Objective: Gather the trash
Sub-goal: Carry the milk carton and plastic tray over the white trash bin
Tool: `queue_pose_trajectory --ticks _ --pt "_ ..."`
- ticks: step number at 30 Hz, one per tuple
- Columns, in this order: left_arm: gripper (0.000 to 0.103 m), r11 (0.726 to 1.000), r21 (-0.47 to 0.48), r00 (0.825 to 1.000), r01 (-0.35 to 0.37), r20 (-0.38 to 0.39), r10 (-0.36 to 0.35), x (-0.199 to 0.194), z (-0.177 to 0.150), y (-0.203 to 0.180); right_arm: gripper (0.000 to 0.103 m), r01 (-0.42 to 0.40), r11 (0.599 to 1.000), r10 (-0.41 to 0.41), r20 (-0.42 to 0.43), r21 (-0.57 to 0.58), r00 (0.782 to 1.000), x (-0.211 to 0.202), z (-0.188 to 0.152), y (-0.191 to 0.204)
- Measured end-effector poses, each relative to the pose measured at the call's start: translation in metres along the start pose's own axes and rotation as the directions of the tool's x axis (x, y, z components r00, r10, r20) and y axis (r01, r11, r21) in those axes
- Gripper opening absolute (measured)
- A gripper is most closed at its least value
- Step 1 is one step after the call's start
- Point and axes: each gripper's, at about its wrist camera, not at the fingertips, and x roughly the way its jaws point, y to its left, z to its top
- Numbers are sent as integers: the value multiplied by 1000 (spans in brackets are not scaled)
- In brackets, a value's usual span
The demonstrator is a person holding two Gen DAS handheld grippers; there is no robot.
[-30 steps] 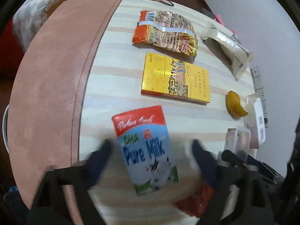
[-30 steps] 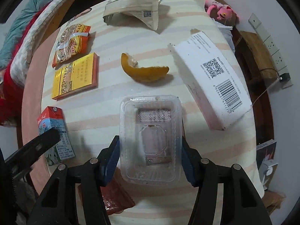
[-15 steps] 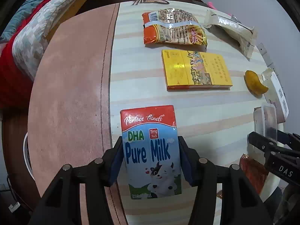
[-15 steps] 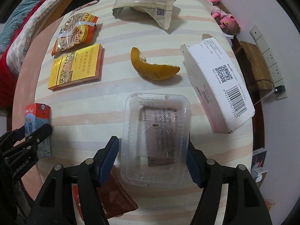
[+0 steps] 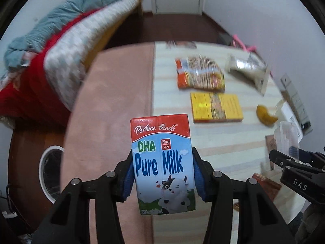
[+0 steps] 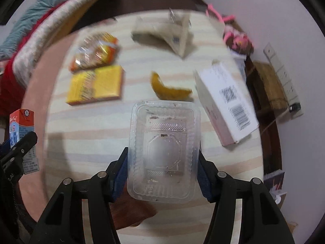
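Left wrist view: left hand-held gripper (image 5: 162,174) pinching milk carton (image 5: 162,162) upright, raised above the surface (image 5: 213,148); snack bag (image 5: 200,72) and yellow box (image 5: 216,106) lie toward the far edge.

Right wrist view: right hand-held gripper (image 6: 163,172) pinching clear plastic tray (image 6: 164,150) by its long sides; orange peel (image 6: 170,89) just beyond; white box (image 6: 225,101) at the right edge.

Red-and-blue milk carton (image 5: 162,162), yellow box (image 6: 95,84), clear plastic tray (image 6: 164,152), cream-and-peach striped tablecloth (image 6: 91,126).
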Motion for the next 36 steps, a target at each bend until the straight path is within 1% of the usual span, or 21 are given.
queue_pose_trajectory --ticks 2,6,9,12,17,21,24,25,27,28,30,31,32,34,36 --pt "46 1000 -18 999 -9 54 10 -25 -3 10 61 -15 1000 16 39 -18 999 -17 0 10" --pt "46 998 -57 992 -14 126 21 -60 -1 49 61 -76 995 82 110 -61 991 -57 -6 44" --pt "46 996 -92 985 -17 169 32 -83 -2 83 61 -130 986 143 137 -105 980 -80 -9 77" --pt "46 992 -123 977 -36 203 61 -105 -7 115 61 -176 972 200 154 -153 968 -99 -16 113" --pt "46 979 -190 967 -74 227 117 -132 -21 178 61 -263 931 306 145 -254 941 -123 -27 190" --pt "46 962 -251 964 -105 211 160 -141 -35 234 61 -331 885 379 93 -329 921 -123 -33 265" --pt "46 946 -303 971 -111 170 168 -132 -46 282 61 -371 853 410 30 -367 912 -112 -37 319" --pt "46 939 -326 975 -111 148 166 -125 -51 300 61 -386 839 416 -4 -383 909 -101 -39 343" --pt "46 927 -360 983 -108 101 154 -108 -59 332 61 -405 820 416 -64 -404 907 -80 -42 377" --pt "46 914 -391 987 -107 68 145 -94 -64 354 61 -413 812 414 -92 -412 906 -67 -45 396" --pt "46 905 -417 996 -86 -10 90 -65 -71 388 61 -417 806 395 -143 -419 907 -40 -47 422" --pt "46 892 -447 998 -65 -38 53 -48 -75 404 61 -423 804 381 -184 -419 906 -19 -49 440" --pt "46 882 -469 998 -39 -63 10 -31 -78 420 61 -424 804 368 -210 -417 906 -4 -51 450" --pt "47 868 -497 991 -9 -123 -60 1 -82 443 61 -420 806 335 -263 -417 905 28 -53 474" --pt "48 852 -523 983 -2 -158 -94 26 -85 459 61 -409 812 298 -307 -416 904 61 -53 497"
